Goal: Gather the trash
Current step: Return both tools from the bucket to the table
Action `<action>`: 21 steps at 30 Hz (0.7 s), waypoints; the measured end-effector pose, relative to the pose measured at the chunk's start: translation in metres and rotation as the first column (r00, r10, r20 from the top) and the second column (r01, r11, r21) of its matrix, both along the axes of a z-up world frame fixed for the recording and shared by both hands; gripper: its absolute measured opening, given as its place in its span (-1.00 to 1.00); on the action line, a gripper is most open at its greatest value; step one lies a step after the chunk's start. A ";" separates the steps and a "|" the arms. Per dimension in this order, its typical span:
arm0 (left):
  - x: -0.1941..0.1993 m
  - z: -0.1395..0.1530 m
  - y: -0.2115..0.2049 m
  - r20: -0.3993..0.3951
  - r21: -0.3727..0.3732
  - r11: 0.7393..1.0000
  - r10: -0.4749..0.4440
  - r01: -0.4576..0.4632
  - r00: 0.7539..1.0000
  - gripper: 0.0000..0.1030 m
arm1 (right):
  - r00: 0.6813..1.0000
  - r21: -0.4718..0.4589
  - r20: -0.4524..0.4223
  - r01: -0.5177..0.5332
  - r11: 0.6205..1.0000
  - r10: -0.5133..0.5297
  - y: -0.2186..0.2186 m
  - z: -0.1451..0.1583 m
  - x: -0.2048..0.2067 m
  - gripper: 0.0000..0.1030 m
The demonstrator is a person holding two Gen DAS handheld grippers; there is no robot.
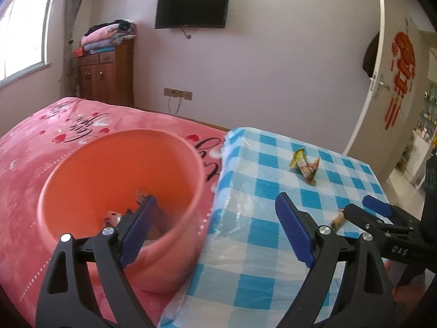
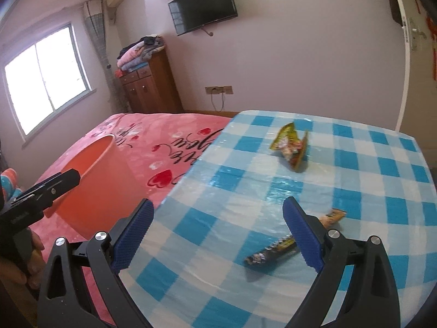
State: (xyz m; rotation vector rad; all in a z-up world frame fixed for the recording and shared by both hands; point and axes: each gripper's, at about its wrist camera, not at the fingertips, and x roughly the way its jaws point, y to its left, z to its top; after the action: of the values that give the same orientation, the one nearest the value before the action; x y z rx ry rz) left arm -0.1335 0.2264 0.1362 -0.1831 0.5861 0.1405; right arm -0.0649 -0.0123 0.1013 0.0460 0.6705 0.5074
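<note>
Left hand-held gripper gapes empty beside the bucket, probably steadying it; right hand-held gripper, wide, lines up on the dark wrapper.

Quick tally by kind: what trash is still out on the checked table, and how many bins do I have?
Yellow crumpled wrapper: 1
Long dark wrapper, by the right claw: 1
Orange bin: 1
Total: 3

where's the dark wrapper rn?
Right wrist view: dark wrapper lies flat on the checkered table, just inside the open right gripper, nearer than the yellow wrapper.
</note>
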 end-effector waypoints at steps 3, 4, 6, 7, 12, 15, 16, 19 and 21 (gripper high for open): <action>0.004 -0.002 -0.014 -0.014 0.010 1.000 -0.028 0.029 1.000 0.71 | 1.000 -0.019 0.017 0.019 1.000 -0.018 -0.008 -0.003 -0.002 0.83; 0.006 -0.003 -0.019 -0.021 0.014 0.999 -0.040 0.041 0.999 0.71 | 0.999 -0.024 0.020 0.026 0.999 -0.025 -0.011 -0.005 -0.002 0.83; 0.010 -0.007 -0.031 -0.035 0.029 0.997 -0.067 0.068 0.997 0.71 | 0.999 -0.027 0.021 0.034 0.999 -0.034 -0.018 -0.008 -0.003 0.83; 0.012 -0.009 -0.037 -0.043 0.037 0.996 -0.079 0.081 0.996 0.71 | 0.999 -0.029 0.020 0.039 0.999 -0.039 -0.021 -0.010 -0.003 0.83; 0.020 -0.017 -0.060 -0.069 0.055 0.989 -0.133 0.137 0.989 0.71 | 0.998 -0.039 0.022 0.061 0.997 -0.060 -0.037 -0.022 -0.001 0.83; 0.026 -0.023 -0.074 -0.091 0.072 0.984 -0.155 0.162 0.984 0.71 | 0.997 -0.039 0.017 0.078 0.996 -0.078 -0.048 -0.030 0.002 0.83; 0.029 -0.024 -0.078 -0.099 0.078 0.983 -0.160 0.168 0.982 0.71 | 0.996 -0.037 0.013 0.084 0.996 -0.084 -0.052 -0.033 0.003 0.83; 0.037 -0.030 -0.092 -0.122 0.090 0.979 -0.173 0.185 0.977 0.71 | 0.995 -0.025 -0.002 0.100 0.995 -0.100 -0.063 -0.040 0.006 0.83; 0.042 -0.033 -0.098 -0.132 0.090 0.977 -0.181 0.194 0.975 0.71 | 0.993 -0.019 -0.012 0.114 0.993 -0.114 -0.071 -0.046 0.009 0.83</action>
State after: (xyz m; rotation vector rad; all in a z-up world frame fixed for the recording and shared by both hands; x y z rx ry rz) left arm -0.0912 0.1287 0.1032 -0.0185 0.7142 -0.0020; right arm -0.0559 -0.0829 0.0552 0.0705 0.6812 0.3916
